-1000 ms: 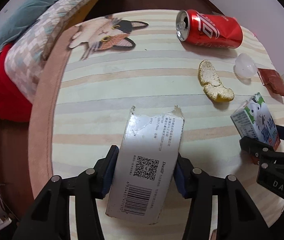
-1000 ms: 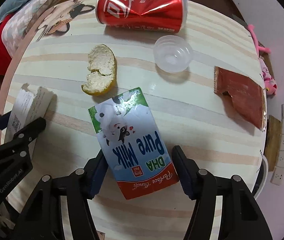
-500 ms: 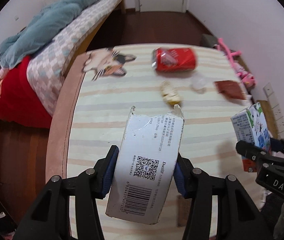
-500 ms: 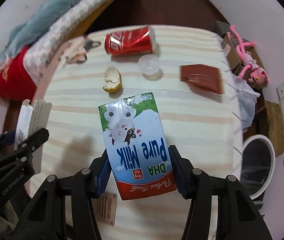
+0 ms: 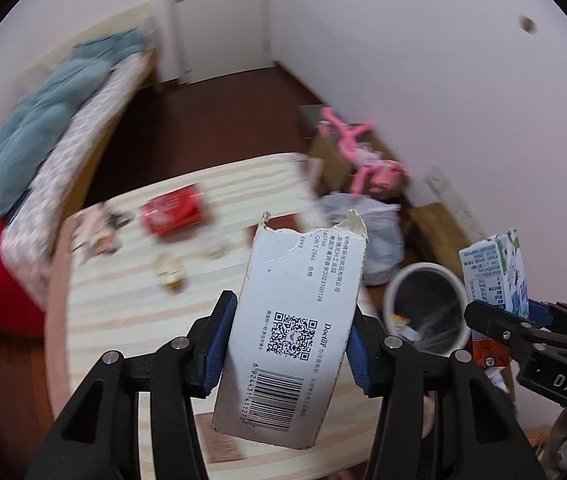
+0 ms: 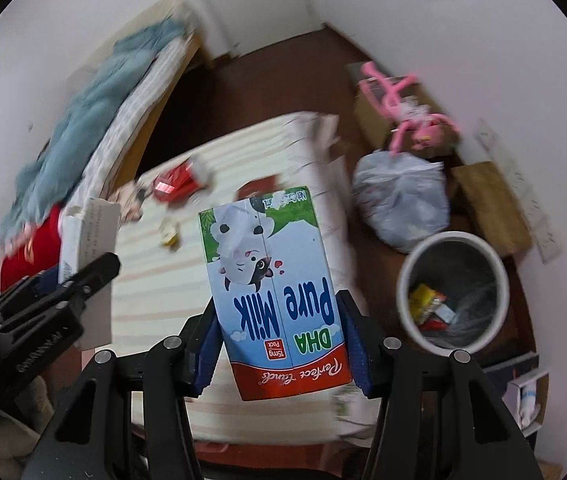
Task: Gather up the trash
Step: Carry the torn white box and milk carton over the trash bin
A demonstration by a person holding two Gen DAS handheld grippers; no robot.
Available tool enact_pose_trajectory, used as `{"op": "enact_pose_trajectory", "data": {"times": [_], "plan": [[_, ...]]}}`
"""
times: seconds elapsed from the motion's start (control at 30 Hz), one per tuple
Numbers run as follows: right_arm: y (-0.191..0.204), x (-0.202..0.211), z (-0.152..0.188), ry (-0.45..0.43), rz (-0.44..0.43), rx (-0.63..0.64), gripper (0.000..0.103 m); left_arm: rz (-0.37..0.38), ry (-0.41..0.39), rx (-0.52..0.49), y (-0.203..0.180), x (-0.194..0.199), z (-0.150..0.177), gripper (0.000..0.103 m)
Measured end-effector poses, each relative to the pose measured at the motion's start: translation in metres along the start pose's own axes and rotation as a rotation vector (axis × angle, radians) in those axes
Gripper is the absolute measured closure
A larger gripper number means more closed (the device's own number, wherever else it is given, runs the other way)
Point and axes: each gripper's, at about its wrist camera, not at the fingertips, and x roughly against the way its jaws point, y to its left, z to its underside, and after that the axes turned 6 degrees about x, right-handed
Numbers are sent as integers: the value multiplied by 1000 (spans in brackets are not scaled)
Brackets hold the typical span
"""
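Observation:
My left gripper (image 5: pixel 287 344) is shut on a torn white cardboard box (image 5: pixel 295 320) with a QR code and barcode, held high above the striped table (image 5: pixel 131 312). My right gripper (image 6: pixel 279 344) is shut on a blue and white milk carton (image 6: pixel 271 288), also held in the air; it also shows at the right in the left wrist view (image 5: pixel 495 276). A white-rimmed trash bin (image 6: pixel 453 300) with a few wrappers inside stands on the floor to the right of the table, below both grippers. It also shows in the left wrist view (image 5: pixel 423 308). A red can (image 5: pixel 173 212) and a peel (image 5: pixel 169 276) lie on the table.
A bed with a teal blanket (image 5: pixel 35 128) runs along the left. A grey plastic bag (image 6: pixel 403 200), a pink plush toy (image 6: pixel 403 116) and cardboard boxes (image 6: pixel 491 208) sit on the floor by the right wall. A white door (image 5: pixel 219 16) is at the back.
Both grippers have lifted their loads well up off the table and swung to the right; the trash bin and the floor by the wall have come into view.

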Motion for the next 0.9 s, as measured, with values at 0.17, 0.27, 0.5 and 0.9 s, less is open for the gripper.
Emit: {"op": "enact_pose_trajectory", "data": {"times": [0.17,0.27,0.5,0.9], "plan": [[-74,31,5,-37,57,-102,48,88,54,-87,-78,-31,-6,56],[-128,34,12,-28,104,-176,48,132,114,-131,-120,-58,-5,56],[-241,-15,37,100,120,-356,48,231,414,-127,-199,-158,-2,56],[-355,-137,79,338,54,-549,48,240,760,-37,-253,-288,16,51]]}}
